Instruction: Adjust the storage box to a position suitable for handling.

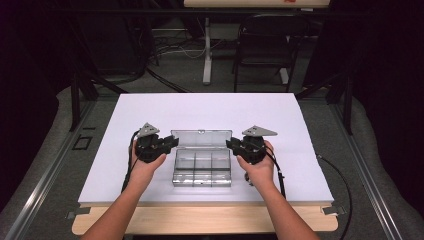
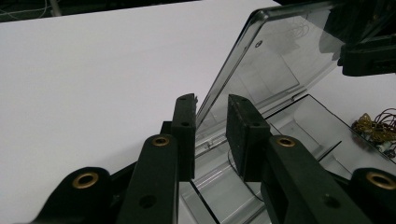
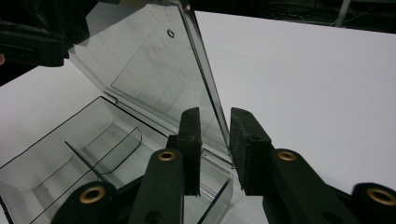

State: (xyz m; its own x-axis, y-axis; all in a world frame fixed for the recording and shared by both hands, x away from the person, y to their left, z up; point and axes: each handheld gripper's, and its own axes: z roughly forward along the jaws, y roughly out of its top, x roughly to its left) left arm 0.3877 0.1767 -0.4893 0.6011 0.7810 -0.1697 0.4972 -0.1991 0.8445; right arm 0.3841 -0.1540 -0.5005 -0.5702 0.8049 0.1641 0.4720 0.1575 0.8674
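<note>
A clear plastic compartment box [image 1: 202, 172] lies on the white table [image 1: 150, 110], its lid [image 1: 201, 137] standing up at the back. My left gripper [image 1: 174, 141] is at the lid's left end and my right gripper [image 1: 230, 144] at its right end. In the left gripper view the lid's edge [image 2: 219, 88] runs between my jaws [image 2: 211, 105], close to one pad with a gap on the other side. In the right gripper view the lid's edge [image 3: 210, 93] likewise passes between my jaws [image 3: 215, 116] with some slack. The compartments [image 3: 56, 158] look empty.
A small tangle of thin brown wire [image 2: 378, 128] lies on the table just past the box's right end. Beyond the table's far edge stand a black chair [image 1: 265, 45] and a white table leg [image 1: 207, 50]. The wooden front edge [image 1: 200, 220] is near me.
</note>
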